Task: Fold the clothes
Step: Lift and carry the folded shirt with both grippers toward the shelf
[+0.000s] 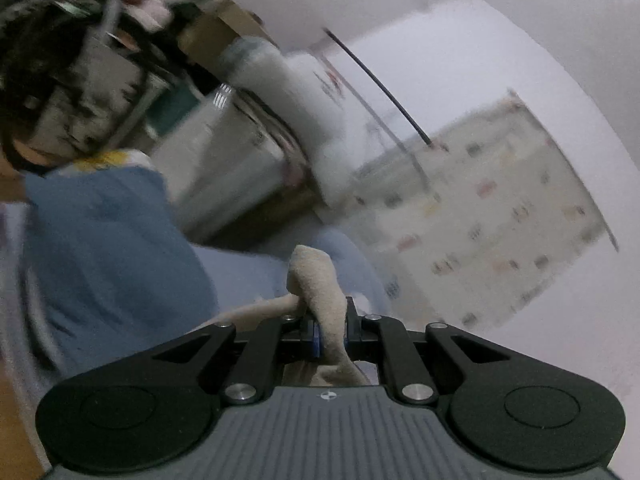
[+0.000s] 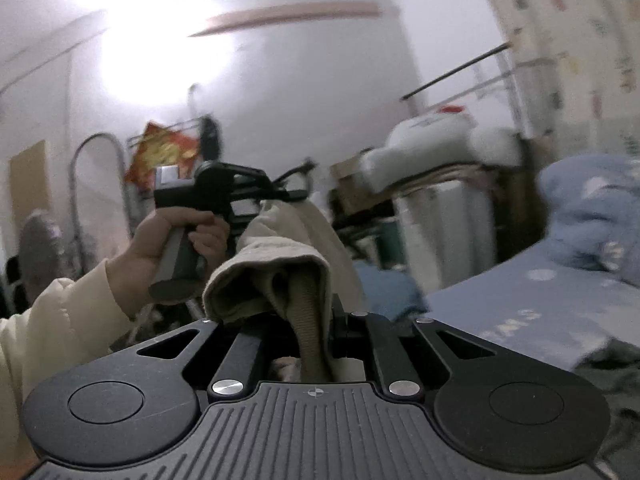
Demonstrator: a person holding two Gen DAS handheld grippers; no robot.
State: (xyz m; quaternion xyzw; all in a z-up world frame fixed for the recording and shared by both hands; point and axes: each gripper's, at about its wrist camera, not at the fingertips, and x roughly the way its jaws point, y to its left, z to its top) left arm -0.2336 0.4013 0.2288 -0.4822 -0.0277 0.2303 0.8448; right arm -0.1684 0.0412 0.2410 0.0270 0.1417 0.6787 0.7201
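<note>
Beige garment [image 2: 280, 248] stretched lengthwise between left claw [image 1: 331, 326] and right claw [image 2: 320, 320].

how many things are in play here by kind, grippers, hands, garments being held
Grippers: 2, the left gripper and the right gripper, each shut on the cloth.
Hands in view: 1, the left hand around its gripper's handle.
Garments held: 1, a beige garment stretched between both grippers.
Total: 4

Garment [image 2: 280, 264] stretched between left gripper [image 2: 280, 194] and right gripper [image 2: 320, 332]. Bed [image 2: 520, 300] right of garment; blanket [image 2: 592, 216] on bed; curtain [image 2: 580, 40] behind blanket.
</note>
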